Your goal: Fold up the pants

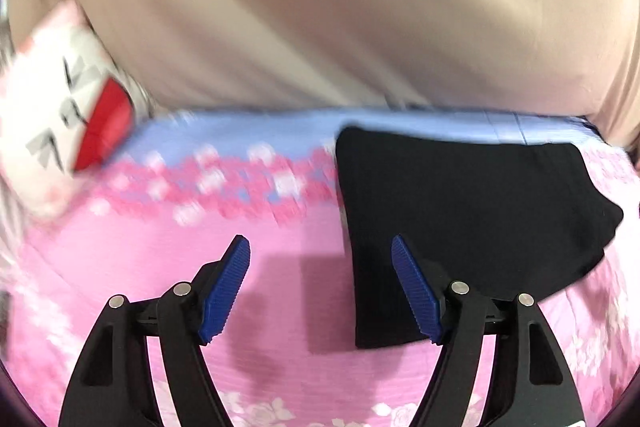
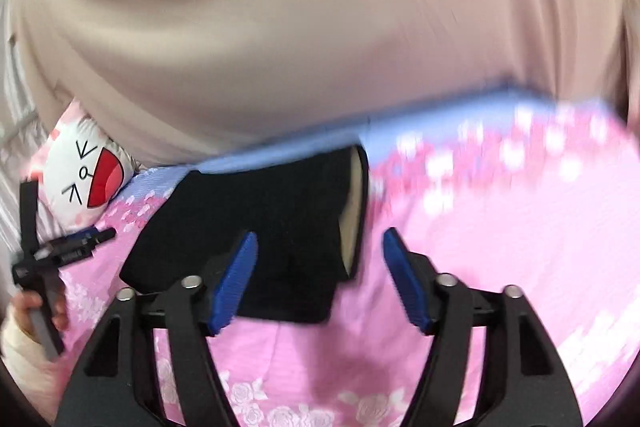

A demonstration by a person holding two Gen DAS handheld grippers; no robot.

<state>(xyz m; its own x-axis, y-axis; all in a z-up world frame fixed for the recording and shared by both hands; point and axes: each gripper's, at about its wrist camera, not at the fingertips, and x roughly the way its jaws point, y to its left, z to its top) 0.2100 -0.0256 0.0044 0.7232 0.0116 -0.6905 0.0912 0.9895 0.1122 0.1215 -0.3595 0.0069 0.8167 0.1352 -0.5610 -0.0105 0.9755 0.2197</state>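
The black pants point(image 1: 460, 219) lie folded into a compact block on the pink floral bedspread point(image 1: 160, 267). In the left wrist view they are right of centre; my left gripper point(image 1: 320, 287) is open and empty, its right finger over the pants' near left edge. In the right wrist view the pants point(image 2: 260, 227) lie centre-left with a beige lining showing at their right edge. My right gripper point(image 2: 318, 283) is open and empty above the pants' near edge. The left gripper point(image 2: 60, 251) shows at the far left of the right wrist view.
A white cartoon-face pillow point(image 1: 60, 107) with a red mouth lies at the left; it also shows in the right wrist view point(image 2: 84, 179). A beige curtain or sheet point(image 1: 320, 7) hangs behind the bed. A blue band point(image 1: 260, 127) runs along the bedspread's far edge.
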